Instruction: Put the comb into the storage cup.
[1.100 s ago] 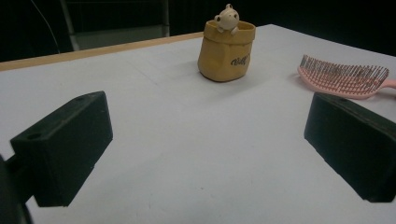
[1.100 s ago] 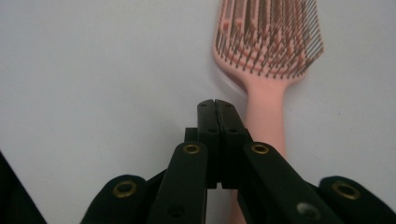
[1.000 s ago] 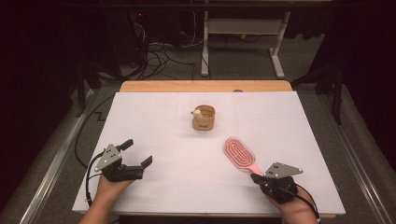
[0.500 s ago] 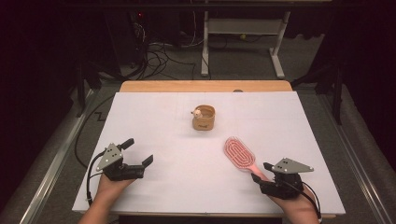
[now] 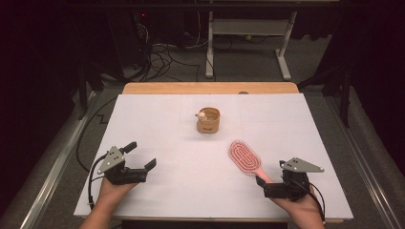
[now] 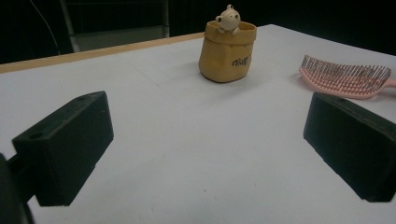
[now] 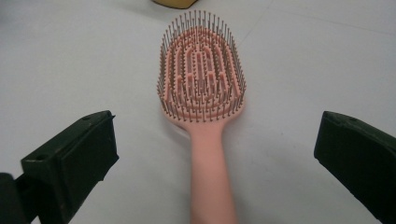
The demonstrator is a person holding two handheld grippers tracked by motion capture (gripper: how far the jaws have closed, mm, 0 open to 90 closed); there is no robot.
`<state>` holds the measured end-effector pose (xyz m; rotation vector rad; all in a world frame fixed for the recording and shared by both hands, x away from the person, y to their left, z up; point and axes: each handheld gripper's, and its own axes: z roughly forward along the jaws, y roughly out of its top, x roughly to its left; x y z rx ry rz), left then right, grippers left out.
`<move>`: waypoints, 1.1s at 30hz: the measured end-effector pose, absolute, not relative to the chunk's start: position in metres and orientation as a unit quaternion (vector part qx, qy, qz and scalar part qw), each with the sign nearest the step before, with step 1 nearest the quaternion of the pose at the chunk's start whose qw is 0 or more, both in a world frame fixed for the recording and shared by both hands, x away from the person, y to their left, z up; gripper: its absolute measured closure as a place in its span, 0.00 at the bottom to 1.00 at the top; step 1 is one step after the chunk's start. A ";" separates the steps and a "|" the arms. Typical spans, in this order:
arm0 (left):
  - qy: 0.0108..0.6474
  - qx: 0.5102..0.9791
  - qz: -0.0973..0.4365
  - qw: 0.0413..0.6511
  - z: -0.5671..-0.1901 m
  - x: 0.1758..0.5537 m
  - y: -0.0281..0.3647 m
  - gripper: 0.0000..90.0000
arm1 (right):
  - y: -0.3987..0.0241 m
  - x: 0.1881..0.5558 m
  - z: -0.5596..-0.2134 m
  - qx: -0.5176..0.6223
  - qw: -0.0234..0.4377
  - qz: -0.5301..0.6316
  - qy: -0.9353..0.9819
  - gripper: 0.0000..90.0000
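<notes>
While lying flat, pink hairbrush (image 7: 201, 88), handle between just-opened right gripper (image 7: 210, 154) jaws, untouched.

White-topped bench (image 5: 157, 124) with a wood strip along the far edge. Pink hairbrush (image 5: 244, 158) lies flat, bristles up, near right. Tan bag-shaped pot (image 5: 208, 120) stands upright mid-bench, apart from it.

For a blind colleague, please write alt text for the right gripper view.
A pink hairbrush lies bristles up on the white table, its handle pointing toward the camera between the open jaws of the right hand-held gripper, which do not touch it.
</notes>
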<state>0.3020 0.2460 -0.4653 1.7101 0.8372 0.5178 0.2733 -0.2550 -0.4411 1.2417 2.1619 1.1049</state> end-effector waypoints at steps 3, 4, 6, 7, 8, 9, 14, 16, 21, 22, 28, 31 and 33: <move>0.362 0.723 0.204 0.552 -0.464 0.303 0.246 0.03 | -0.254 0.275 -0.441 0.450 0.208 0.400 0.771 0.00; 0.363 0.723 0.202 0.552 -0.464 0.303 0.246 0.04 | -0.254 0.275 -0.440 0.449 0.208 0.401 0.771 0.00; 0.359 0.724 0.206 0.552 -0.465 0.303 0.246 0.04 | -0.252 0.276 -0.439 0.447 0.206 0.401 0.773 0.00; 0.359 0.724 0.207 0.551 -0.465 0.303 0.245 0.04 | -0.251 0.277 -0.438 0.444 0.206 0.402 0.774 0.00; 0.358 0.726 0.207 0.550 -0.465 0.303 0.245 0.04 | -0.249 0.279 -0.437 0.441 0.207 0.401 0.776 0.00; 0.356 0.727 0.207 0.549 -0.465 0.303 0.245 0.04 | -0.247 0.280 -0.435 0.440 0.205 0.397 0.779 0.00; 0.352 0.725 0.207 0.554 -0.465 0.302 0.245 0.04 | -0.238 0.291 -0.435 0.429 0.200 0.378 0.796 0.00; 0.352 0.725 0.208 0.554 -0.465 0.302 0.245 0.04 | -0.233 0.296 -0.435 0.427 0.194 0.367 0.804 0.00; 0.354 0.723 0.207 0.556 -0.465 0.303 0.246 0.04 | -0.224 0.312 -0.435 0.422 0.175 0.339 0.823 0.00; 0.354 0.723 0.208 0.556 -0.465 0.303 0.246 0.04 | -0.222 0.316 -0.435 0.422 0.171 0.335 0.825 0.00; 0.354 0.724 0.206 0.554 -0.465 0.303 0.247 0.04 | -0.213 0.336 -0.436 0.422 0.151 0.303 0.841 0.00; 0.354 0.724 0.206 0.554 -0.465 0.303 0.247 0.04 | -0.207 0.343 -0.437 0.418 0.142 0.281 0.852 0.00; 0.356 0.722 0.207 0.556 -0.465 0.303 0.247 0.04 | -0.201 0.349 -0.437 0.414 0.132 0.262 0.862 0.00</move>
